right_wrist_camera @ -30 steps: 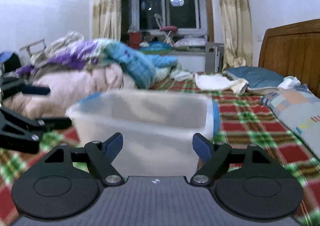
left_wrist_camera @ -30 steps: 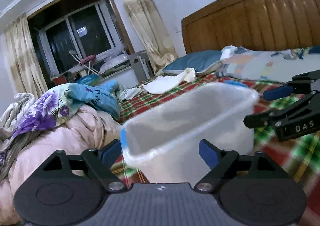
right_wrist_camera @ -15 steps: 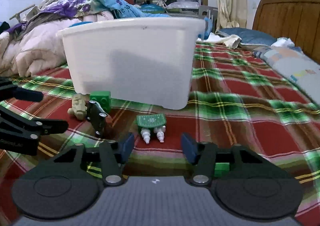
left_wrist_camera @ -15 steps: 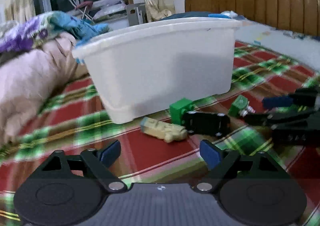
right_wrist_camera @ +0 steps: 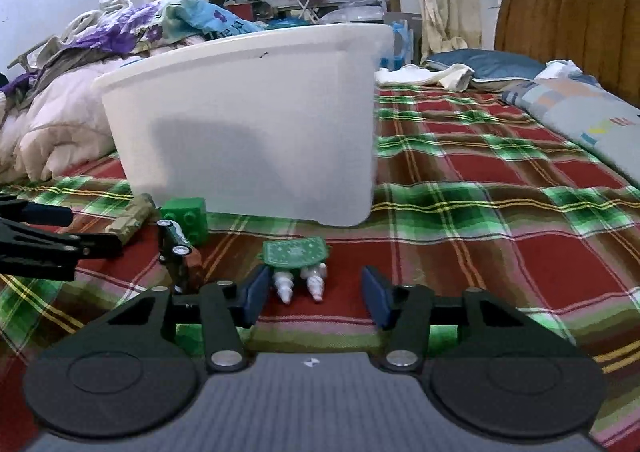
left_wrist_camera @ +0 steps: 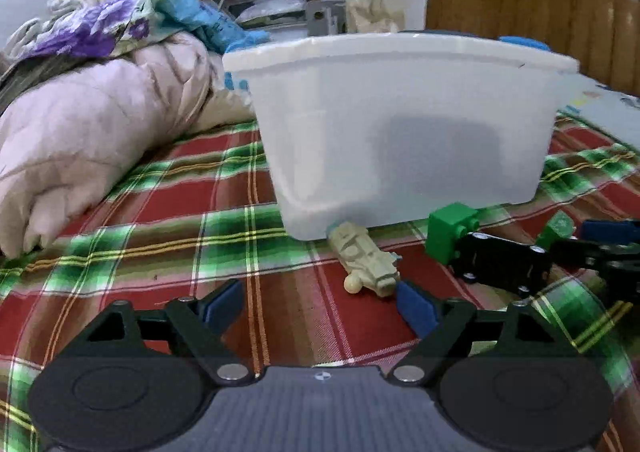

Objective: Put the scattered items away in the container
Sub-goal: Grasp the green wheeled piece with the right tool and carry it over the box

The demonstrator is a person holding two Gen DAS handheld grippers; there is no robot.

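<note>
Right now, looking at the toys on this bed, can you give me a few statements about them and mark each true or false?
1. The green block sits inside the white tub. False: it lies on the blanket in front of the tub.
2. The right gripper holds nothing. True.
3. The tan toy lies near the tub's base. True.
4. The left gripper grips the black car. False: its jaws are open and empty.

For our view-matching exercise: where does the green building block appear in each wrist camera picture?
Left wrist view: green block right of centre, at the white tub's front base, beside the black toy car.
Right wrist view: green block left of centre, by the tub's near-left corner.
Shared landmark: the white tub.
</note>
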